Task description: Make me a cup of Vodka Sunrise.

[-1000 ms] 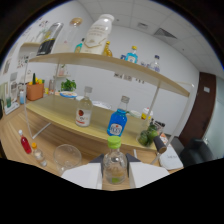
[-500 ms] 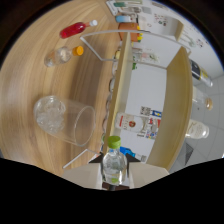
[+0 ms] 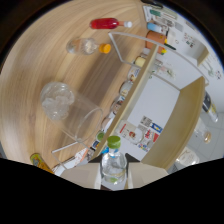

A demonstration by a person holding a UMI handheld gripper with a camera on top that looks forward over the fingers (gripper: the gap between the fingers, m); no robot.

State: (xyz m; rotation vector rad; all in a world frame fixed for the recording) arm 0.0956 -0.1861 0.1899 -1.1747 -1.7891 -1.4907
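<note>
The claw (image 3: 114, 176) is clamped on a clear green-capped bottle (image 3: 113, 162), its cap just over the rim of an empty glass tumbler (image 3: 84, 122) on the wooden bench (image 3: 35, 65). Beside that tumbler stands an ice-filled glass (image 3: 56, 100); beyond it are an orange-capped bottle (image 3: 87, 46) and a red-liquid bottle (image 3: 107, 23).

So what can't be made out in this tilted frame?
- Bottle between the gripper fingers: its base is cut off by the dark lower edge, so the contact can't be judged.
- Shelf items: too small and blurred to read labels.
- Clear glass on the table: contents can't be told.
- Yellow object: partly cut off.
</note>
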